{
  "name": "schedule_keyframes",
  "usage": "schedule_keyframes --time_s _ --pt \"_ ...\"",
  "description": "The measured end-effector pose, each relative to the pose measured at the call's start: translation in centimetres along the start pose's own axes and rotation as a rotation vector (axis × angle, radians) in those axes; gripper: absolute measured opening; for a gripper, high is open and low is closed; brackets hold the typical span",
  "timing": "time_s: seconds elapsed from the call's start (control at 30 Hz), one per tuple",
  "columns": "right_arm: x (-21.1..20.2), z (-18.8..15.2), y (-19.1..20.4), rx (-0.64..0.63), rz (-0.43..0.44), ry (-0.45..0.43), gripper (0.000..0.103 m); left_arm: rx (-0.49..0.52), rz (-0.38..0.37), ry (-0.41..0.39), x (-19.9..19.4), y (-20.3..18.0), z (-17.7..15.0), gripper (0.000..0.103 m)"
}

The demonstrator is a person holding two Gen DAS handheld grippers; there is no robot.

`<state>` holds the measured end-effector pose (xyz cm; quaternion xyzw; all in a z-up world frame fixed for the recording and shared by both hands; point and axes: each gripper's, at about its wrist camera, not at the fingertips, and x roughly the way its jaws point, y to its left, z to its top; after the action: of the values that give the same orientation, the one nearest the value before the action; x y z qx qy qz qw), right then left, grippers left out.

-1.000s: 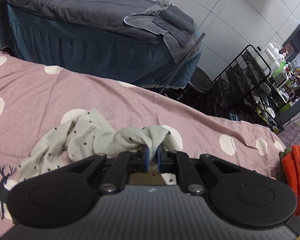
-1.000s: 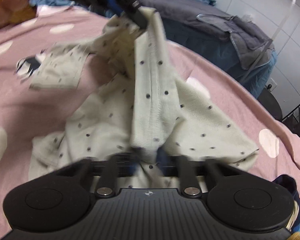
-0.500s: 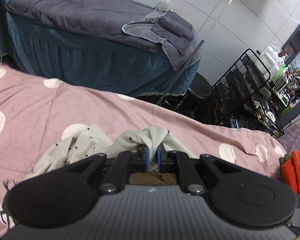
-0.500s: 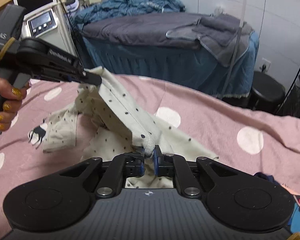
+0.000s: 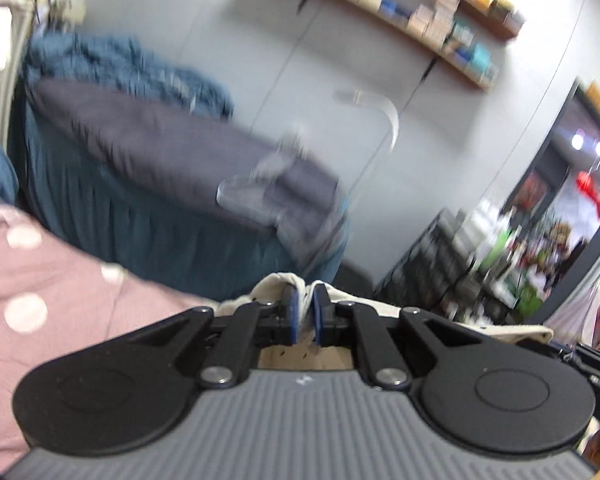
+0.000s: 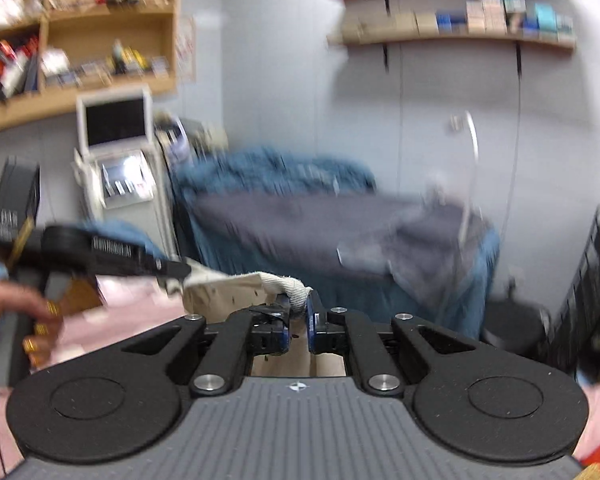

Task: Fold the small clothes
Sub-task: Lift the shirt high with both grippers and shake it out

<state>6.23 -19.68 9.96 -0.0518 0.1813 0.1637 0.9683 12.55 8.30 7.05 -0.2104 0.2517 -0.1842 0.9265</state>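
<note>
Item: one small garment, cream cloth with dark specks and a ribbed edge. Location: held in the air between the two tools, above the pink spotted bedspread; none of it is seen resting on the bed, though the hanging part is hidden below both cameras.

Holding, left: the left gripper is clamped on a bunched fold of the cloth, which is seen squeezed between its blue pads. In the right wrist view the same tool is seen from the side, with cloth pinched at its tip and a hand on its handle.

Holding, right: the right gripper is closed on the ribbed edge, the knit band being caught at the tips of its pads.

Condition of cloth: a span is drawn fairly taut from one tool to the other; no fold is visible in it.

Progress, judged: lifting and spreading appears under way; folding proper is not yet begun. Left to do, by estimate: laying the garment flat on the bedspread, smoothing, folding, setting aside.

Surroundings, blurred: a second bed with a grey cover and blue skirt, wall shelves, a black wire rack, a machine with a screen.
</note>
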Motion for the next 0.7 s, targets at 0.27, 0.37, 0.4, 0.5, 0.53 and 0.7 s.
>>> schedule_keyframes --time_s 0.27,0.37,0.4,0.5,0.53,0.7 --pt "-8.8 6.2 0.8 -0.009 0.128 -0.265 0.013 0.080 -0.006 -0.303 -15.1 -7.5 5.2 0.000" --pt "-12.1 8.1 1.3 -0.009 0.216 -0.350 0.013 0.116 -0.027 -0.399 -22.0 -11.2 6.9 0.000" --pt "-13.2 8.5 1.7 -0.025 0.248 -0.379 0.013 0.131 -0.019 -0.406 -23.8 -12.2 7.3 0.000" --pt "-15.5 9.2 2.6 -0.059 0.320 -0.423 0.013 0.204 0.033 -0.410 -27.2 -15.0 6.9 0.013" --pt "-15.9 9.3 2.6 -0.059 0.341 -0.438 0.013 0.228 0.030 -0.381 -27.6 -15.6 6.1 0.021" --pt "-16.8 9.8 1.5 -0.041 0.340 -0.435 0.013 0.366 -0.025 -0.150 -25.5 -16.2 -0.5 0.062"
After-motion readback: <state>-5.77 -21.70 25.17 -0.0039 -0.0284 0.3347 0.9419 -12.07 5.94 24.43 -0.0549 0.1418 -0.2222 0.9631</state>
